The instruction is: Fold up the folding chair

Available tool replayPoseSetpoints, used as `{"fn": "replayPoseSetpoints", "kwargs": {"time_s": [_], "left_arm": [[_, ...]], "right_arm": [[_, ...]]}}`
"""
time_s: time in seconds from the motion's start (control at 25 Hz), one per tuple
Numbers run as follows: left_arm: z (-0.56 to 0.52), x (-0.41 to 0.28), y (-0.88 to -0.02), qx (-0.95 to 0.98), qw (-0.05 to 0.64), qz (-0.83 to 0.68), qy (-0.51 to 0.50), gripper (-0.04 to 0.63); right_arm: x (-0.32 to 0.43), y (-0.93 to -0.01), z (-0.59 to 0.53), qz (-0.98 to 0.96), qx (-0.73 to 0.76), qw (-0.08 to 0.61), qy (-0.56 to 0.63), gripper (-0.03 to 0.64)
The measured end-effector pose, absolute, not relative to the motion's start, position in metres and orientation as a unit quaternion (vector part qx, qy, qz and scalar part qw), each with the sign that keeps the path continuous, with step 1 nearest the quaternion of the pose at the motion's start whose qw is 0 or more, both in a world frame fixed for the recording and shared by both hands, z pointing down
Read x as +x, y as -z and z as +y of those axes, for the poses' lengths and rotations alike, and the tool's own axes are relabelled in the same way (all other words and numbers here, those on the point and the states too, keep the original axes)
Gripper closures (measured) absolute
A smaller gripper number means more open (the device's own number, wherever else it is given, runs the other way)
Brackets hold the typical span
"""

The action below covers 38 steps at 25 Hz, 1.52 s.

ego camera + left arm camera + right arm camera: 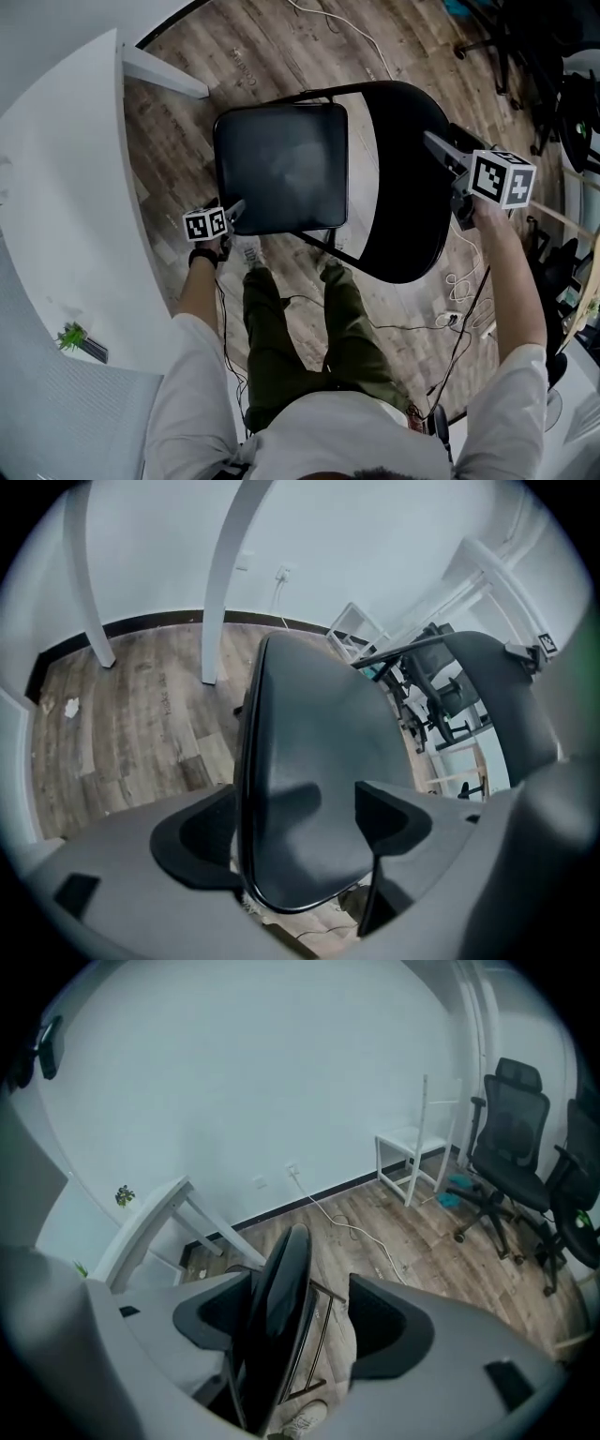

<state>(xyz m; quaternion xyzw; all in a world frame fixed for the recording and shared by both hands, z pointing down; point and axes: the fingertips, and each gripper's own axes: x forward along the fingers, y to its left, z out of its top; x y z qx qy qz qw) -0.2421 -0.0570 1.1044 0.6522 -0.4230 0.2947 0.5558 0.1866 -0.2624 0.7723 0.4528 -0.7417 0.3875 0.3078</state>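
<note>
The black folding chair stands unfolded on the wood floor in front of me. Its seat (281, 164) is on the left and its backrest (408, 187) on the right. My left gripper (234, 208) is at the seat's near left corner. In the left gripper view the seat (309, 752) runs between the jaws of the left gripper (291, 817), which stand wide and open. My right gripper (433, 145) reaches the backrest's top edge from the right. In the right gripper view the backrest (277, 1307) stands edge-on inside the open right gripper (300, 1312), close to the left finger, apart from the right one.
A white curved table (56, 206) with a slanted leg (164, 73) lies to the left, with a small plant (70, 335) on it. Office chairs (511, 1138) and a white stool (417, 1143) stand at the right. Cables (450, 319) trail across the floor. My legs (281, 319) are just behind the chair.
</note>
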Motion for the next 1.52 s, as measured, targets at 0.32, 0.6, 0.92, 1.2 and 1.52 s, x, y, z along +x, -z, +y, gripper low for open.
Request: {"fn": "replayPoseSetpoints", "kwargs": {"time_s": [0.32,0.6,0.92,1.2,1.52], "left_arm": [[-0.073,-0.243,-1.133,0.670,0.578,-0.394,-0.247,0.207],[-0.072,-0.238,-1.157,0.677,0.635,-0.324,-0.185,0.178],[-0.070,-0.225,-1.167,0.668,0.699,-0.243,-0.079,0.166],[-0.071,-0.214,-1.161,0.666,0.722,-0.183,-0.026,0.202],[-0.059,-0.202,-1.147,0.676,0.718,-0.161,-0.026,0.250]], "right_arm": [[0.181,-0.787,-0.266,-0.734,0.412,0.314,-0.439,0.282],[0.157,-0.788,-0.267,-0.757,0.347,0.269,-0.484,0.287],[0.150,-0.788,-0.265,-0.761,0.323,0.268,-0.494,0.367],[0.145,-0.783,-0.264,-0.765,0.310,0.243,-0.509,0.522],[0.161,-0.789,-0.265,-0.754,0.333,0.241,-0.512,0.534]]}}
